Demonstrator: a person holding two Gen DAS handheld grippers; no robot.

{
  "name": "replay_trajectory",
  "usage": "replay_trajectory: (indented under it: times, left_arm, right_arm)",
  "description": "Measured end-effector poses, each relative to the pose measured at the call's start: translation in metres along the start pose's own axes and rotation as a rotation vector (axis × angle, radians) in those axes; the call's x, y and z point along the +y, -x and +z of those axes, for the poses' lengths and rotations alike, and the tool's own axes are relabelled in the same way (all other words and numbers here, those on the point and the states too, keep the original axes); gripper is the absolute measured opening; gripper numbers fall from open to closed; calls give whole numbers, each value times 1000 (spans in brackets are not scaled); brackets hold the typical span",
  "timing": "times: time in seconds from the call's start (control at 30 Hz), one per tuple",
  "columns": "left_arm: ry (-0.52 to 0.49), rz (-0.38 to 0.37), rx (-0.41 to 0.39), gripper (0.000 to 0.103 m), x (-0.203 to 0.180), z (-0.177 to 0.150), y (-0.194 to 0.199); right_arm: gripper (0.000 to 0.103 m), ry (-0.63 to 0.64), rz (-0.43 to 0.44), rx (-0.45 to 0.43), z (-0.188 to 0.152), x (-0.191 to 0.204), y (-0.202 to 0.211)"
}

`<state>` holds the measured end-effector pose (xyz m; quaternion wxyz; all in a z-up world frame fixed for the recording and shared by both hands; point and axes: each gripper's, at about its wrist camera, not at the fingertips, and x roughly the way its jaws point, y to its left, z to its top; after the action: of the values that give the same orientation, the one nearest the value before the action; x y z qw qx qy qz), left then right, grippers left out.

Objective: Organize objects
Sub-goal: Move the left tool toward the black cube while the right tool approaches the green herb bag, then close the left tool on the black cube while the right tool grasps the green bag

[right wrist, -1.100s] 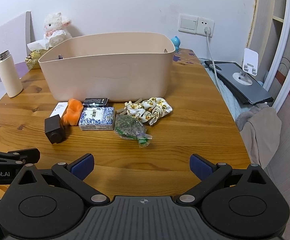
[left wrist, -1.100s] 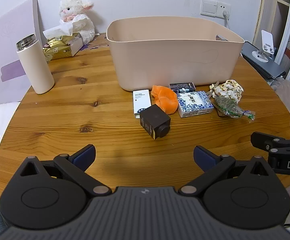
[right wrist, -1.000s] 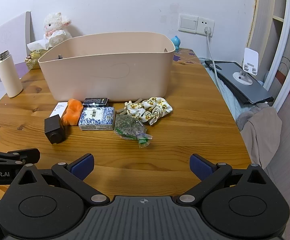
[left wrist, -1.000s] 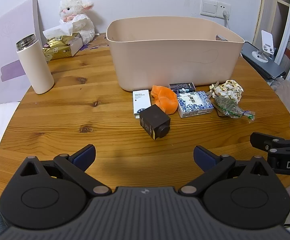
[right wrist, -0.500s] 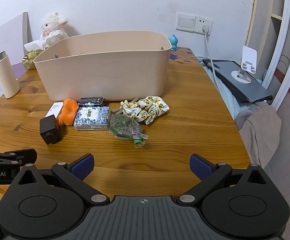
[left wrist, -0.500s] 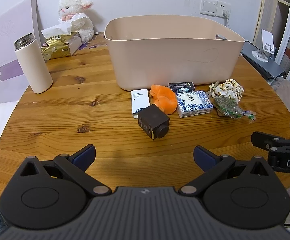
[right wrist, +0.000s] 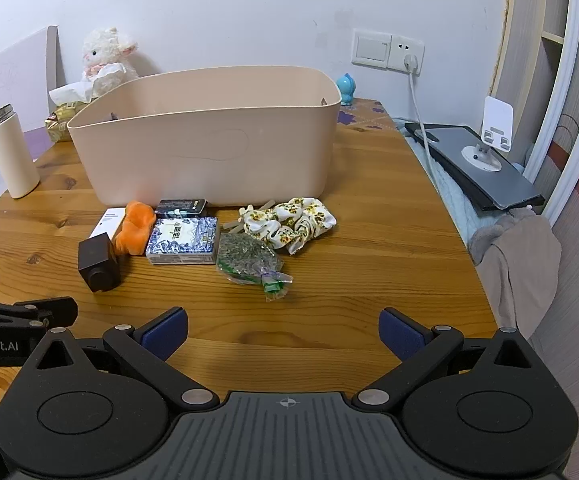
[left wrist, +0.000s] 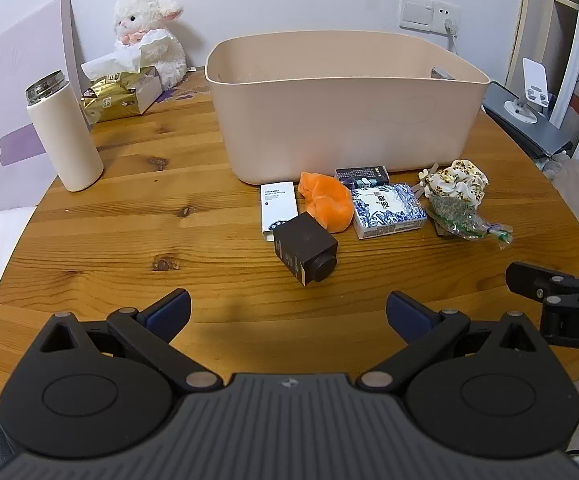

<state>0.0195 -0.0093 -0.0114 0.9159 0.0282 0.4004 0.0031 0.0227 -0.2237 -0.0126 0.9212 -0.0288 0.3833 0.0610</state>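
Your left gripper and right gripper both hover w/ jaws spread wide, nothing between them. Landmark: the big beige plastic tub on the round wooden desk. Just in front of its near wall, left to right: flat white box, orange plush lump, blue-and-white patterned box, floral fabric scrunchie, clear bag of dried herbs. Small black box sits right by the tub wall. Dark brown cube w/ a round lens lies nearest you, touching the white box.
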Motion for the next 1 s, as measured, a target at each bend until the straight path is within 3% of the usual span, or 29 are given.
replay_trajectory:
  times: [0.47, 1.0]
  left_arm:
    - [32, 34, -2, 103, 6, 14, -18]
    - [54, 71, 43, 103, 5, 29, -75]
  right_arm:
    - [103, 22, 8, -5, 8, -4, -15]
    - [98, 104, 40, 28, 21, -2, -73]
